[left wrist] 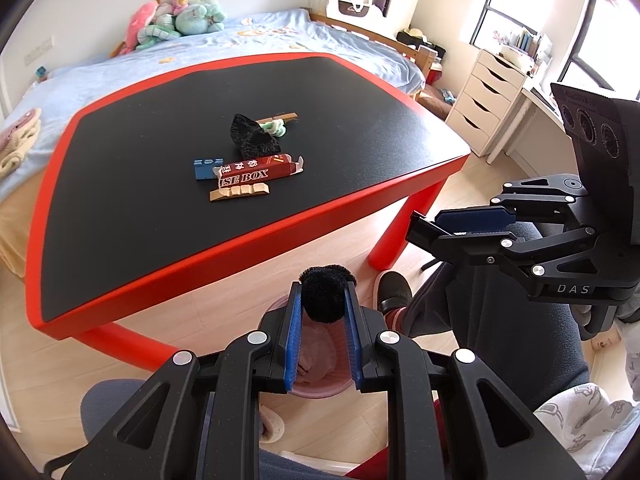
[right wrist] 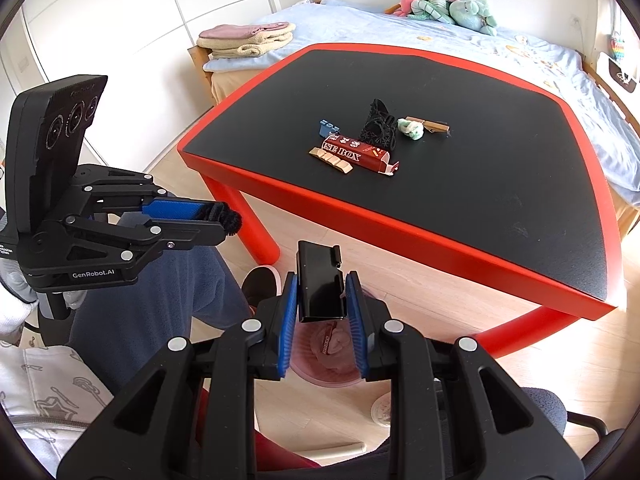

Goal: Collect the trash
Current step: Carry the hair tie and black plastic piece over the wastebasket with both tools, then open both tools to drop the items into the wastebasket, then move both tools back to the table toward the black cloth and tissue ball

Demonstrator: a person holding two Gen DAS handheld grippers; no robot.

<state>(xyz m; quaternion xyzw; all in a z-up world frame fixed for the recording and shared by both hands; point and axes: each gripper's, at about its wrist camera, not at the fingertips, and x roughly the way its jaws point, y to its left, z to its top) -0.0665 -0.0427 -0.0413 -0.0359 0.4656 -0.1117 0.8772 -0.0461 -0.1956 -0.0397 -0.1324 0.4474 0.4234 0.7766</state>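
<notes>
Left tongs point(left wrist: 322, 300) pinch black pompom point(left wrist: 323, 293) | right tongs point(right wrist: 322, 300) grip black box point(right wrist: 320, 286) (over pink bin point(right wrist: 326, 376)) — table edge point(right wrist: 400, 220) near

I see a bright bedroom with white walls and a pale wood floor point(left wrist: 224, 312). A bed point(left wrist: 120, 68) with a light blue cover stands behind the red-rimmed table point(left wrist: 256, 236). Daylight comes through a window point(left wrist: 492, 12) above a white drawer unit point(left wrist: 484, 96). White wardrobe doors point(right wrist: 132, 12) fill another wall.
</notes>
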